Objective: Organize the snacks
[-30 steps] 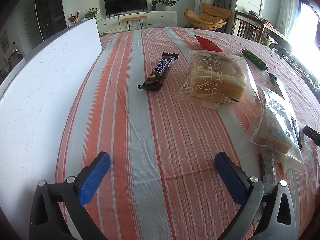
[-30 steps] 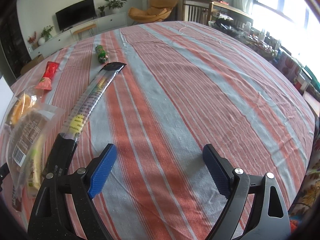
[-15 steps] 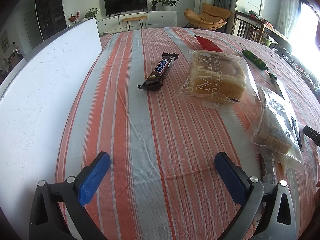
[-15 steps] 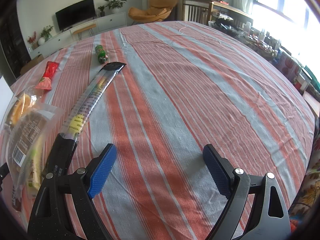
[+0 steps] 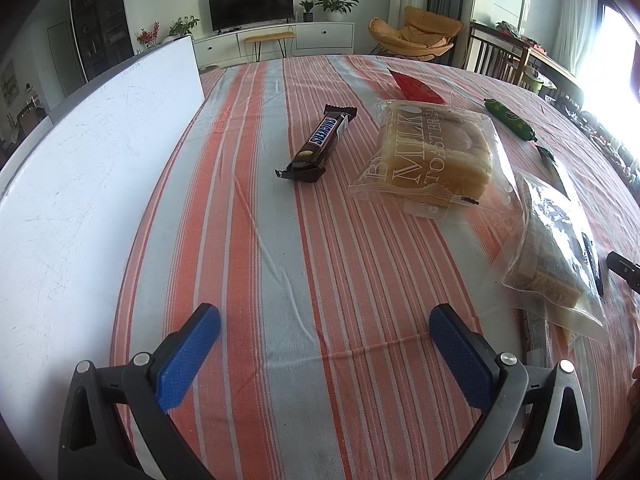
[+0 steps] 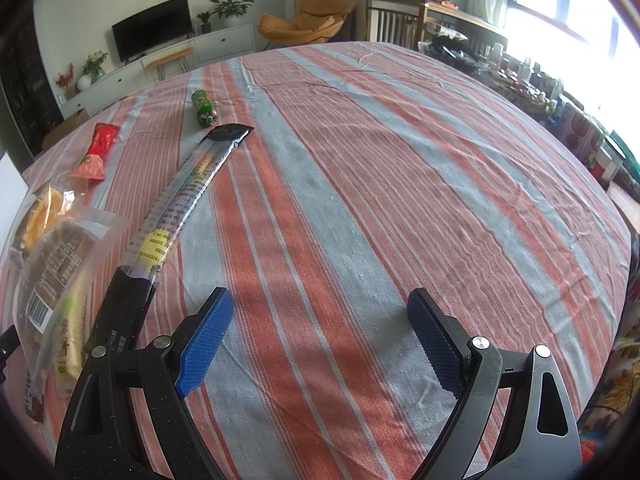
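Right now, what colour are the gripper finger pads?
Blue, textured, on black frames. Clearest in the right wrist view: right gripper pads.

Bare cloth lies ahead of the left claw (image 5: 324, 344); white board (image 5: 80, 184) walls its left, bread bags (image 5: 556, 248) crowd its right.

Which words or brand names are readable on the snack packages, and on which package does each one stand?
"SNICKERS": on the chocolate bar.
"MILK TOAST BREAD": on the clear bread bag.
Long clear packet: print too small to read.
Second bread bag: barcode and label text blurred.
Red packet, green packet: unreadable.
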Motion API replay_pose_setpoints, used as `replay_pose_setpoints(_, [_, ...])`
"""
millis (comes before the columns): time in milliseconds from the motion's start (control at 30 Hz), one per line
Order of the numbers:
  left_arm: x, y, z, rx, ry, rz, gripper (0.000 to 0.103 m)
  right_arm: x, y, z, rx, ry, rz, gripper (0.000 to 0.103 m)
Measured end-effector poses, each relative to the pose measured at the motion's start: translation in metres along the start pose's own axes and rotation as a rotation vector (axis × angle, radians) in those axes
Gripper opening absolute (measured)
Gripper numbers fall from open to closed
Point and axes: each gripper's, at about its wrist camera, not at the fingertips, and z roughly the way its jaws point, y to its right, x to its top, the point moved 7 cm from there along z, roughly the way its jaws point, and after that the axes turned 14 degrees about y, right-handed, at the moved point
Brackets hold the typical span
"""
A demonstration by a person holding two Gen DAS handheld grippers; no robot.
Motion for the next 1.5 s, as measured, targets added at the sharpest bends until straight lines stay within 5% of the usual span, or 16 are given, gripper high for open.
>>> replay_pose_setpoints(767, [0.0,0.0,0.0,-0.004,-0.012,0.002,0.103,0.001,0.0,0.0,0.0,-0.001,0.0,0.092])
replay_pose_setpoints(967, [0.06,0.024,-0.026,-0.186,0.075,-0.086,0.103,0.001,0.0,-0.001,0.0,-0.001,0.0,0.092])
replay_pose_setpoints(1100, [0.101,0.062,0.007,-0.258,-0.009,0.031,0.103,0.001,0.0,0.0,0.0,-0.001,0.0,0.092])
replay_pose_setpoints(1267, [0.114,0.086,0.068,-0.196,-0.138,0.11,0.102,0.001,0.0,-0.001,0.0,-0.002,0.0,0.092])
replay_pose_setpoints(1400, [0.108,0.091,0.076,-0.181,-0.155,0.119,0.071,0.001,0.0,-0.001,0.0,-0.002,0.0,0.092])
replay_pose_setpoints(1500, [0.102,0.078,0.056,-0.178,-0.134,0.075,0.068,0.001,0.0,-0.001,0.0,-0.002,0.0,0.092])
